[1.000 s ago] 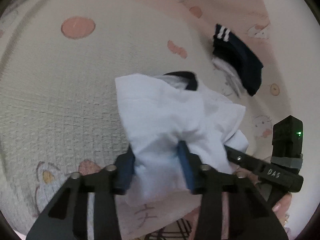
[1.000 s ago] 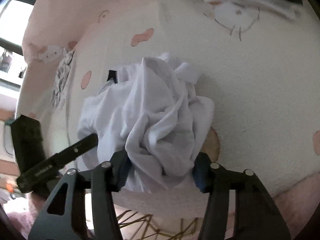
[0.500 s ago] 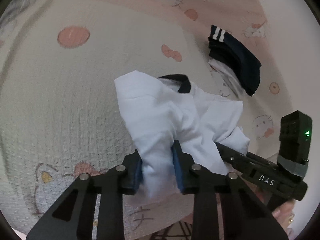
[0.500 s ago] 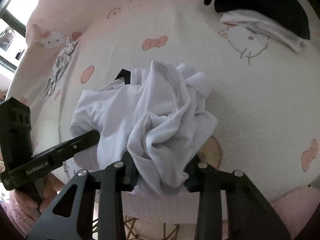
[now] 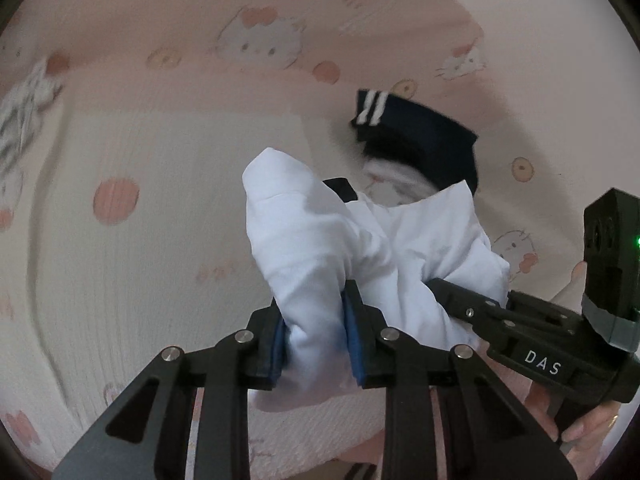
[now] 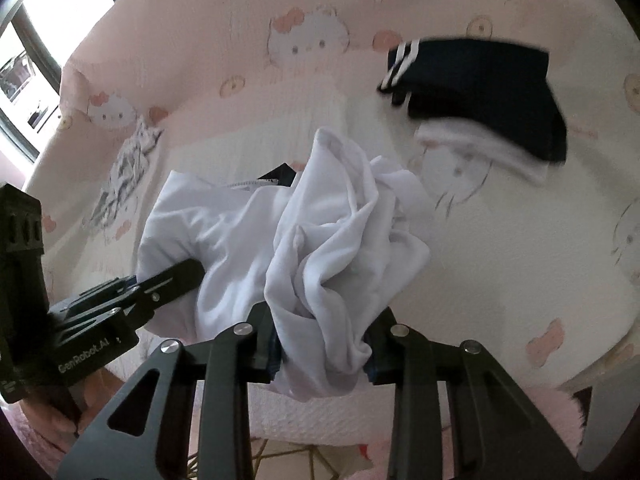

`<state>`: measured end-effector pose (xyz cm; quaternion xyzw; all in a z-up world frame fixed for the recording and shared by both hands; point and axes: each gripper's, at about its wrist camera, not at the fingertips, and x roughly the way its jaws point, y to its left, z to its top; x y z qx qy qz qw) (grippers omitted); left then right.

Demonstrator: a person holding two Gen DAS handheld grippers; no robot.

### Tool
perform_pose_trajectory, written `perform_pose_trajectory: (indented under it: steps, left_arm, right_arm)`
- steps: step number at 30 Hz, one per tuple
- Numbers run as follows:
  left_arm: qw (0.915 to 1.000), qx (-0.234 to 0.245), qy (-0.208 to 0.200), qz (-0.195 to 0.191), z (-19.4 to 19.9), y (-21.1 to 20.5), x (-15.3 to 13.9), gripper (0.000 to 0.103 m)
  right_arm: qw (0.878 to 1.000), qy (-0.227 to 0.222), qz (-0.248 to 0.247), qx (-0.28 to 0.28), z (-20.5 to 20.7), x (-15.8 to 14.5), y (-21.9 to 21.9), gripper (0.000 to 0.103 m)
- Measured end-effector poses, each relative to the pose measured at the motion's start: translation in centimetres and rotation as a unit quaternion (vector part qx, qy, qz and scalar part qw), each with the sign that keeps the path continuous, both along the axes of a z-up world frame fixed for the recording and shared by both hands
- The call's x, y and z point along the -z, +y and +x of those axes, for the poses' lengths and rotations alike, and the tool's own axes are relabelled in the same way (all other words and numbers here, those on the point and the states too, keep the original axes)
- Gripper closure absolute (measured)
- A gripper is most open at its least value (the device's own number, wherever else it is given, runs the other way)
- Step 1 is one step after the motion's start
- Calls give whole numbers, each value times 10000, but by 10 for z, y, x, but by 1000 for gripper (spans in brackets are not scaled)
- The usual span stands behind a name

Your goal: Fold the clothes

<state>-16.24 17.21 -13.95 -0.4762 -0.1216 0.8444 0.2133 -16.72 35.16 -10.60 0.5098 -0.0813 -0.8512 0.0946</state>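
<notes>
Left wrist view, left gripper [image 5: 316, 338] pinching white garment [image 5: 320, 248]

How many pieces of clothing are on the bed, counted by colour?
White, bunched, held by both grippers: 1, the white shirt
Dark navy with white stripes: 1, the navy garment
White, folded under the navy one: 1, the folded white piece
Striped grey-white, at the far left: 1, the striped cloth
Total: 4

Bed [image 6: 520, 240] under a pink and cream cover printed with cartoon cats, bows and dots. Beyond the bed's far left corner, a bright window [image 6: 36, 52] with dark frame; daylight washes that side. Motion blur throughout.
</notes>
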Motion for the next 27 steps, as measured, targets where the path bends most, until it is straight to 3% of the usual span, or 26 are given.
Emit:
perform_pose_trajectory:
  steps: [6,11,19,23,27]
  left_arm:
    - [9988,329,358,-30,-41,39,-31,78]
    - [9944,778,686,183,-86,92,-55,78]
    - [9854,1263,1120,215,-170,180,-78,78]
    - [9862,1277,1029,228,-209,203,-63,78]
    - [9912,1224,486,91,-245,217,-19,78]
  right_arm:
    - [9989,338,-92,296,-21,-34,40,74]
    - [9964,559,-18,634,-53,-62,93,74]
    - [9902,853,325,1058,-127,-90,175,74]
    - [9888,866,336,1170,-163,-80,202,74]
    - [9889,534,37,1387,-198,-28,232,69]
